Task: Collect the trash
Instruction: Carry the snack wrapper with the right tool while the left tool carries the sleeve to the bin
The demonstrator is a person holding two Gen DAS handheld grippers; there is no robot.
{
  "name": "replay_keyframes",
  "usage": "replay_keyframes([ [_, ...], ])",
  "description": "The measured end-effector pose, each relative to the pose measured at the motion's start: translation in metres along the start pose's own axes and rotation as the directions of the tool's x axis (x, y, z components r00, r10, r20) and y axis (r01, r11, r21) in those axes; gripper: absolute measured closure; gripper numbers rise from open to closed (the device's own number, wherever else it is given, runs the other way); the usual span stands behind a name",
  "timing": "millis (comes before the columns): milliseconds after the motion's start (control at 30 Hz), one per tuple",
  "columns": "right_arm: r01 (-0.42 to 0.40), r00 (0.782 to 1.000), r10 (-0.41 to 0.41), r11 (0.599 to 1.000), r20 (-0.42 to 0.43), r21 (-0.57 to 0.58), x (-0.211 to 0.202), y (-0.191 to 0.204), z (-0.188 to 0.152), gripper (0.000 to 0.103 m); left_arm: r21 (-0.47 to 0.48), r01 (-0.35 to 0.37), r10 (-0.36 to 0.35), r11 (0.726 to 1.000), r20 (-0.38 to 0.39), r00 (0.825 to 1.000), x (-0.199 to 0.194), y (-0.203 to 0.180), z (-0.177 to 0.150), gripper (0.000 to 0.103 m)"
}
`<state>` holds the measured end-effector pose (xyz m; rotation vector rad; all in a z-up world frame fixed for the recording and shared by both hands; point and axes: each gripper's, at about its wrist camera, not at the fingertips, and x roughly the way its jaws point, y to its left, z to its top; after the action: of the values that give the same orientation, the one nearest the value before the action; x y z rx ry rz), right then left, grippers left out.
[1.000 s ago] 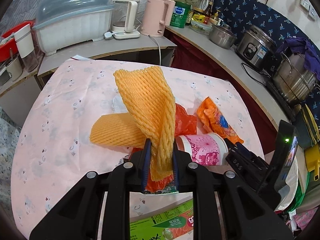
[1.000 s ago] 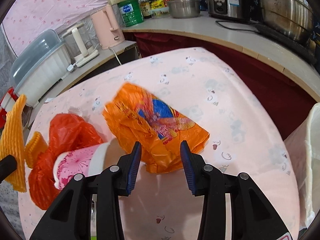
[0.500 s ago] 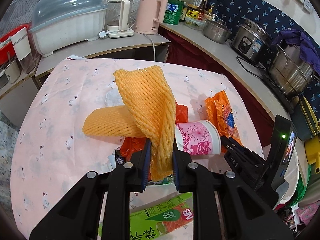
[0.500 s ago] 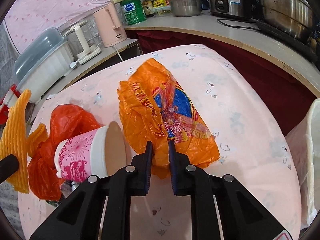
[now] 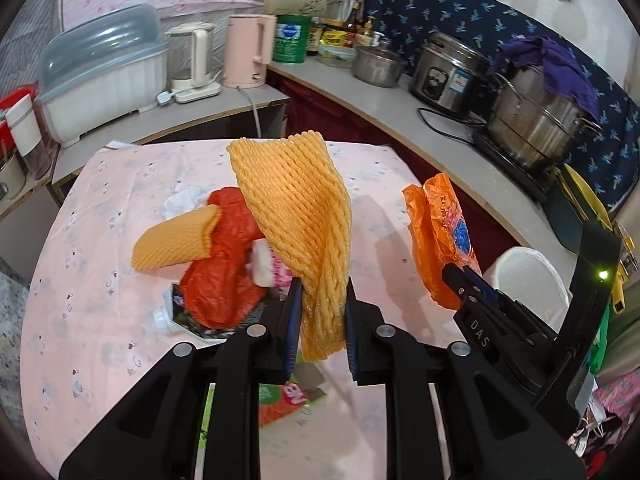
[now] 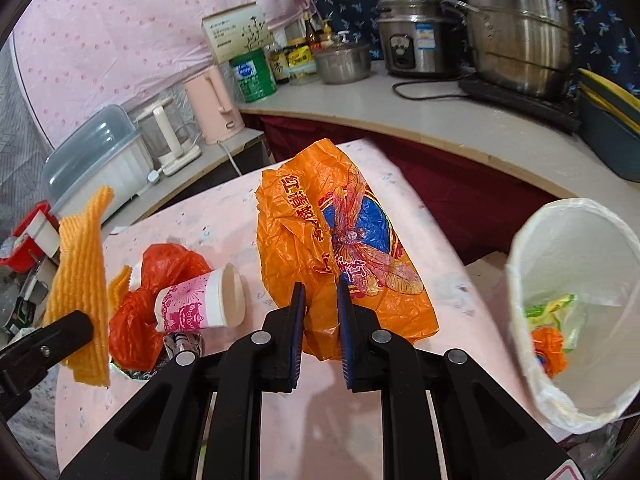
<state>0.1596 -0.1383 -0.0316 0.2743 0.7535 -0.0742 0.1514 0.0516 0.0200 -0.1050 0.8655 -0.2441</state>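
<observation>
My left gripper clamps yellow foam net, net lifted off table, upper end flopping over above jaws. My right gripper pinches lower edge of orange plastic bag, bag raised above pink tablecloth. Lined trash bin stands just right of table edge, some wrappers already inside. On cloth between my grippers: red plastic bag, pink paper cup on its side against it, second foam net beside red bag.
</observation>
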Motion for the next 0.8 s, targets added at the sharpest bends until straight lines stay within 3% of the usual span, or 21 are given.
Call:
replay_keyframes([
  [433, 0.070, 0.993, -0.079, 0.993, 0.089, 0.097, -0.079, -0.078, -0.009, 0.088, 0.144, 0.074, -0.074, 0.987, -0.001, 0.997, -0.019, -0.094, -0.023, 0.084],
  [800, 0.141, 0.979, -0.169, 0.966, 0.118, 0.217, -0.119, -0.154, -0.029, 0.088, 0.280, 0.155, -0.149, 0.947, -0.045, 0.988, -0.015, -0.172, -0.046, 0.084],
])
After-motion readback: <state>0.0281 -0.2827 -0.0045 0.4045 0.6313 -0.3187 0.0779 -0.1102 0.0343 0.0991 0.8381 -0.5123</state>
